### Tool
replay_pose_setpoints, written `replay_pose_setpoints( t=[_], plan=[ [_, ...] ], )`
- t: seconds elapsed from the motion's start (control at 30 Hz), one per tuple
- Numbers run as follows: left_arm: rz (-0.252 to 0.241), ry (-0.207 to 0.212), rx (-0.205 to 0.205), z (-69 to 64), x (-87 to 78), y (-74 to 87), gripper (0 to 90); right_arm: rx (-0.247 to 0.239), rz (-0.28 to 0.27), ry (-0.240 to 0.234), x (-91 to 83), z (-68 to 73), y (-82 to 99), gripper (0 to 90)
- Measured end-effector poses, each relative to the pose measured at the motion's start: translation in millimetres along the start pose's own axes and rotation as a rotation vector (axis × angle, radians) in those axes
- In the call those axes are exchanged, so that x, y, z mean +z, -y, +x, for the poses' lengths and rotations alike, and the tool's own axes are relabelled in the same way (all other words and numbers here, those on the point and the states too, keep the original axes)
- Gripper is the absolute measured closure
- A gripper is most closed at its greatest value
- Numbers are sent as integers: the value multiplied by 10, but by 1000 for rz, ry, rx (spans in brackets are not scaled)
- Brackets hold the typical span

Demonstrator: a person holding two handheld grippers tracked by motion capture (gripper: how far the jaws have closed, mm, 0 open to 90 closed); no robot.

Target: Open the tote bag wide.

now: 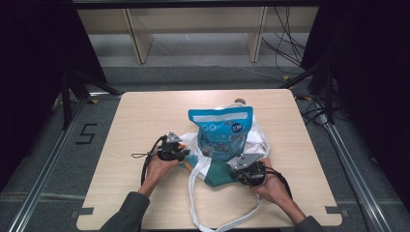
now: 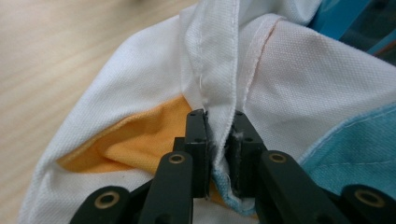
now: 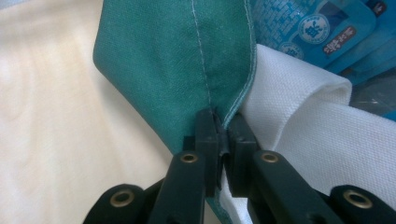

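Observation:
A cloth tote bag, white with green and orange panels, lies crumpled on the wooden table. A blue snack packet stands upright in its mouth. At the bag's left side, my left gripper is shut on the white seamed rim beside an orange panel; the pads pinch the cloth. On the bag's right side, my right gripper is shut on the stitched green edge, next to a white strap and the blue packet.
A long white handle strap loops from the bag toward the table's near edge. Bare wood lies to the left and right of the bag. Beyond the table's far edge stand a wooden shelf frame and loose cables.

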State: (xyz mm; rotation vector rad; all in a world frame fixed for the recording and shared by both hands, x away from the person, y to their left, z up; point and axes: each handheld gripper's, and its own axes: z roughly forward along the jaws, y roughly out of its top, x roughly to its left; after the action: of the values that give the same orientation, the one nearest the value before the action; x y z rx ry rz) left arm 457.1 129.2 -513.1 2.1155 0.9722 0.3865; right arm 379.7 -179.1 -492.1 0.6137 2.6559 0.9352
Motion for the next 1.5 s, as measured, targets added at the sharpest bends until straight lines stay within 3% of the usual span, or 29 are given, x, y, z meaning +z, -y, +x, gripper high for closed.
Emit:
replay_pose_setpoints(
  t=[0.13, 0.17, 0.2, 0.27, 0.33, 0.4, 0.57, 0.63, 0.73, 0.83, 0.97, 1.07, 1.1, 1.17, 1.23, 1.33, 1.37, 1.43, 1.5],
  plan=[
    [11, -14, -29, 136, 56, -77, 789, -20, 1, 33, 98, -100, -83, 861],
    [13, -18, -27, 173, 82, -111, 788, 20, 4, 40, 110, -114, -101, 859],
    [14, -30, -22, 188, 97, -128, 786, -8, -6, 40, 147, -161, -119, 858],
    [18, -31, -21, 243, 132, -164, 782, 0, -10, 54, 177, -194, -144, 856],
    [-4, -29, -51, 282, 162, -166, 778, 24, -9, 68, 194, -209, -158, 854],
    [-3, -23, -64, 283, 159, -164, 777, 24, -7, 66, 198, -227, -169, 851],
    [7, -47, -34, 258, 135, -166, 760, 31, -18, 78, 197, -231, -157, 839],
    [2, -44, -36, 256, 132, -156, 759, 16, -29, 75, 196, -234, -150, 835],
    [-3, -44, -52, 255, 128, -144, 758, 34, -32, 70, 190, -236, -145, 829],
    [12, -52, -33, 248, 109, -154, 748, 34, -28, 79, 179, -227, -141, 811],
    [-11, -79, -79, 255, 23, -164, 616, 68, -23, 67, 98, -264, -159, 715],
    [-76, -99, -145, 275, -119, -211, 489, 111, -86, 28, -95, -287, -174, 670],
    [-98, -80, -171, 285, -183, -230, 453, 97, -89, 21, -160, -323, -172, 674],
    [-172, -48, -228, 269, -324, -287, 468, 116, -127, 11, -324, -357, -141, 674],
    [-194, -43, -205, 222, -405, -334, 506, 123, -161, 3, -454, -413, -114, 690],
    [-175, -7, -129, 92, -413, -383, 597, 165, -186, 79, -574, -517, -67, 748],
    [-176, -4, -122, 56, -381, -392, 647, 189, -187, 103, -575, -558, -40, 773],
    [-129, 20, -80, -15, -258, -375, 700, 201, -160, 134, -531, -613, 7, 798],
    [-105, 27, -73, -68, -162, -332, 762, 212, -115, 140, -425, -658, 76, 817]
  ],
)
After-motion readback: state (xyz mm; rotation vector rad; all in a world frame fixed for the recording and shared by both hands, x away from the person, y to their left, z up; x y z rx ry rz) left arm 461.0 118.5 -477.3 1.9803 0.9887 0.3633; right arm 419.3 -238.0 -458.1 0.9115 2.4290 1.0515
